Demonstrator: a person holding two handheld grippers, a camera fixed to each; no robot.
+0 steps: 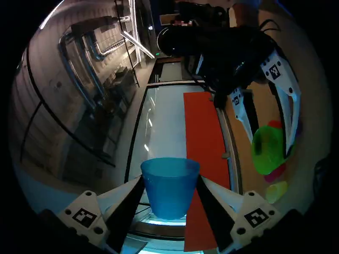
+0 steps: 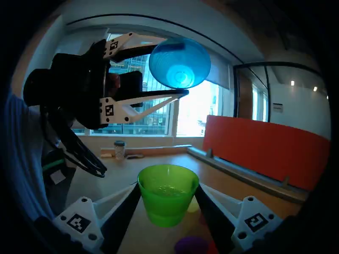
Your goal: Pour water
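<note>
Pouring looks to be the step in hand. The left claw (image 1: pixel 170 180) is clenched on the blue cup (image 1: pixel 169 195), with both fingers pressed to its sides. In the right gripper view that cup hangs tipped on its side, above and beyond the right claw (image 2: pixel 168 187), with its round face turned toward the camera. The right claw grips the green cup (image 2: pixel 167 205) upright between its fingers, over the table (image 2: pixel 114 180), and there seems to be a little water inside. No stream shows between the two cups, so I cannot tell whether water is running. By my reckoning, the next move calls for bringing the blue cup's lip directly over the green cup's mouth. The left claw should then tip slowly while the right claw holds level.

For room, an orange partition (image 2: pixel 271 144) stands to the right of the right claw, well apart. A window ledge with a paper cup (image 2: pixel 120 149) lies far ahead. Small coloured cups (image 2: pixel 190 245) sit on the table just below the green cup, so lowering it straight down risks a knock. The space above the green cup, between the two claws, is open.
</note>
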